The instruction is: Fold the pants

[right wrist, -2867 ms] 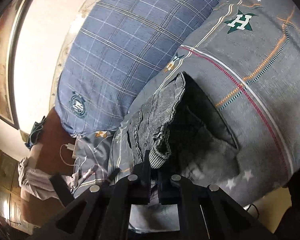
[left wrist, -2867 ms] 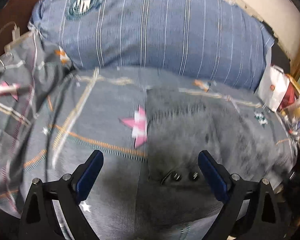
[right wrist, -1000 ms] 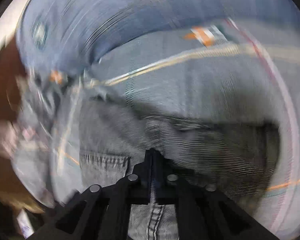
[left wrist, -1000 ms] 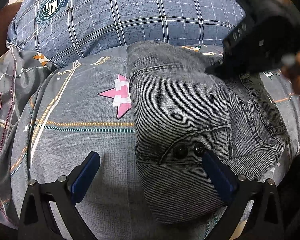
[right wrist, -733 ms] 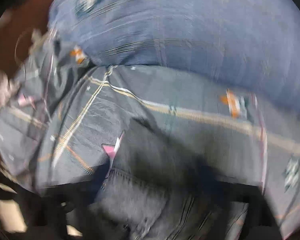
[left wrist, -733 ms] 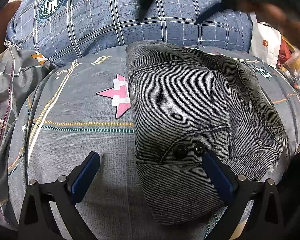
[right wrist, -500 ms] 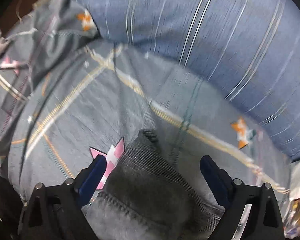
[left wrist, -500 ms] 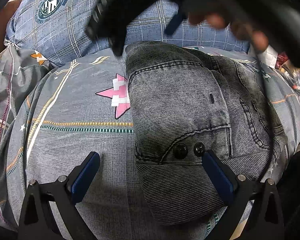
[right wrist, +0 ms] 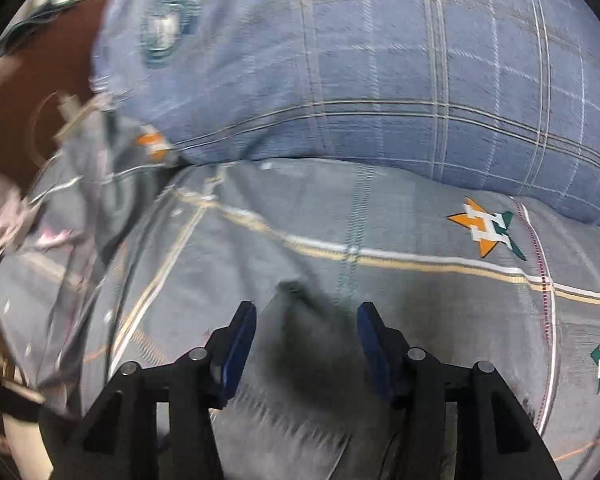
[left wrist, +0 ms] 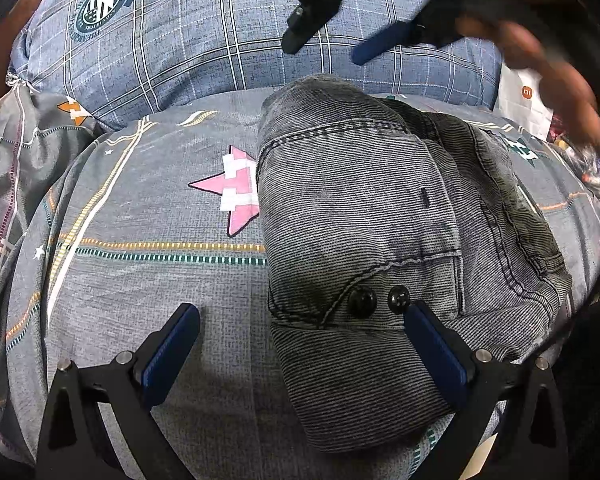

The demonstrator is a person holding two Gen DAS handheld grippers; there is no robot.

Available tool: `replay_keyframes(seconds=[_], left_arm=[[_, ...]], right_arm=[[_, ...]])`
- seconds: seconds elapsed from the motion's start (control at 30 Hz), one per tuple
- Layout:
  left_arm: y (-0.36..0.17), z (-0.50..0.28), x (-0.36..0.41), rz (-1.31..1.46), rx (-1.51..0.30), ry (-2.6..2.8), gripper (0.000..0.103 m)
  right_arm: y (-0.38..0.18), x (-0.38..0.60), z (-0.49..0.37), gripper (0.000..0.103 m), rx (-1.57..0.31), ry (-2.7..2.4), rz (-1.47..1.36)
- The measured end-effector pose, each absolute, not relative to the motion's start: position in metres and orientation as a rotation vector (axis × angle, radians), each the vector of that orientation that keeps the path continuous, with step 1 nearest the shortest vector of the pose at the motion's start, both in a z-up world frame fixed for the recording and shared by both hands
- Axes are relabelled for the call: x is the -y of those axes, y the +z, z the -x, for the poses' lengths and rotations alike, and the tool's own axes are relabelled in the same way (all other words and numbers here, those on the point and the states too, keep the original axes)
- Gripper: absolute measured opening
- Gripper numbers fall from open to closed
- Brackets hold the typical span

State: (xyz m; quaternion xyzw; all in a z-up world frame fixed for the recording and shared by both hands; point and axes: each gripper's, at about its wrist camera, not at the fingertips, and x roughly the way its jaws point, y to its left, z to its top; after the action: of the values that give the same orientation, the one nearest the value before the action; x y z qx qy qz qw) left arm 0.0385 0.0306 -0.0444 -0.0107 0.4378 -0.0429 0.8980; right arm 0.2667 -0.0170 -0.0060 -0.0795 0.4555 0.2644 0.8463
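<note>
Bed (left wrist: 148,280) with a star-print cover fills the view, and a big blue checked pillow (left wrist: 188,40) lies at the far end. Grey pants (left wrist: 360,216) sit on the bed's right side, folded into a thick bundle, so the folding looks nearly done. Left gripper (left wrist: 300,332) has jaws wide apart, holding nothing. Right gripper (right wrist: 306,332) hangs over the pants' far end, jaws closing but empty.

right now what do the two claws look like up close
Both match: the left claw and right claw each have two black angular plastic arms with triangular cut-outs and small silver screw heads, ending in flat dark blue pads. No cables or markings show. The hand on the right claw is blurred; no sleeve is visible.
</note>
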Motion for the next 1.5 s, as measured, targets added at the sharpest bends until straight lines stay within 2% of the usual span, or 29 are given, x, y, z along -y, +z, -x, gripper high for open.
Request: replay_keyframes(seconds=[0.1, 0.13, 0.17, 0.33, 0.4, 0.47, 0.53, 0.6, 0.73, 0.87, 0.97, 1.0, 1.07, 1.17, 1.27, 1.37, 1.4, 1.5], left_arm=[[-0.045, -0.037, -0.031, 0.023, -0.901, -0.089, 0.103], [-0.045, -0.036, -0.031, 0.025, -0.899, -0.089, 0.103], [-0.045, -0.035, -0.031, 0.03, -0.895, -0.089, 0.103], [-0.047, -0.033, -0.033, 0.058, -0.882, -0.084, 0.103], [-0.047, -0.032, -0.033, 0.051, -0.876, -0.081, 0.103], [-0.047, -0.031, -0.033, 0.052, -0.873, -0.076, 0.103], [-0.046, -0.031, -0.033, 0.053, -0.873, -0.076, 0.103], [-0.042, -0.03, -0.033, 0.075, -0.887, -0.091, 0.103], [-0.013, -0.02, -0.051, 0.157, -0.837, -0.083, 0.102], [-0.001, -0.011, -0.059, 0.162, -0.792, -0.017, 0.102], [-0.04, -0.028, -0.034, -0.011, -0.962, 0.013, 0.103], [-0.036, -0.025, -0.034, -0.009, -0.917, 0.02, 0.103], [-0.027, -0.021, -0.033, -0.014, -0.923, 0.023, 0.102], [-0.009, -0.015, -0.031, -0.003, -0.869, 0.021, 0.102], [-0.017, -0.018, -0.012, -0.103, -0.887, 0.021, 0.102], [-0.027, -0.019, -0.008, -0.129, -0.879, 0.031, 0.103], [-0.026, -0.018, -0.01, -0.113, -0.891, 0.03, 0.103], [-0.026, -0.02, -0.011, -0.104, -0.903, 0.023, 0.103]], right_arm=[[-0.062, 0.028, -0.276, 0.07, -1.063, 0.426, 0.331], [-0.063, 0.033, -0.277, 0.076, -1.047, 0.419, 0.296], [-0.06, 0.039, -0.278, 0.082, -1.05, 0.395, 0.255], [-0.01, 0.062, -0.234, 0.082, -0.863, 0.388, 0.243], [-0.006, 0.082, -0.214, 0.083, -0.837, 0.388, 0.198], [-0.022, 0.095, -0.21, 0.083, -0.872, 0.367, 0.181], [-0.076, 0.106, -0.225, 0.084, -1.031, 0.31, 0.262], [-0.082, 0.124, -0.224, 0.096, -0.997, 0.309, 0.147], [-0.054, 0.126, -0.206, 0.094, -0.93, 0.313, 0.195], [-0.031, 0.153, -0.18, 0.096, -0.825, 0.313, 0.086], [-0.08, 0.159, -0.193, 0.095, -0.99, 0.292, 0.137], [-0.079, 0.172, -0.193, 0.096, -0.972, 0.308, 0.039], [-0.065, 0.183, -0.191, 0.096, -0.96, 0.31, -0.022], [-0.033, 0.174, -0.187, 0.096, -0.851, 0.307, 0.034], [-0.004, 0.168, -0.191, 0.097, -0.762, 0.303, 0.039], [-0.032, 0.159, -0.238, 0.097, -0.854, 0.216, 0.123], [-0.057, 0.154, -0.256, 0.103, -0.934, 0.232, 0.148], [-0.059, 0.172, -0.256, 0.102, -0.953, 0.282, -0.01]])
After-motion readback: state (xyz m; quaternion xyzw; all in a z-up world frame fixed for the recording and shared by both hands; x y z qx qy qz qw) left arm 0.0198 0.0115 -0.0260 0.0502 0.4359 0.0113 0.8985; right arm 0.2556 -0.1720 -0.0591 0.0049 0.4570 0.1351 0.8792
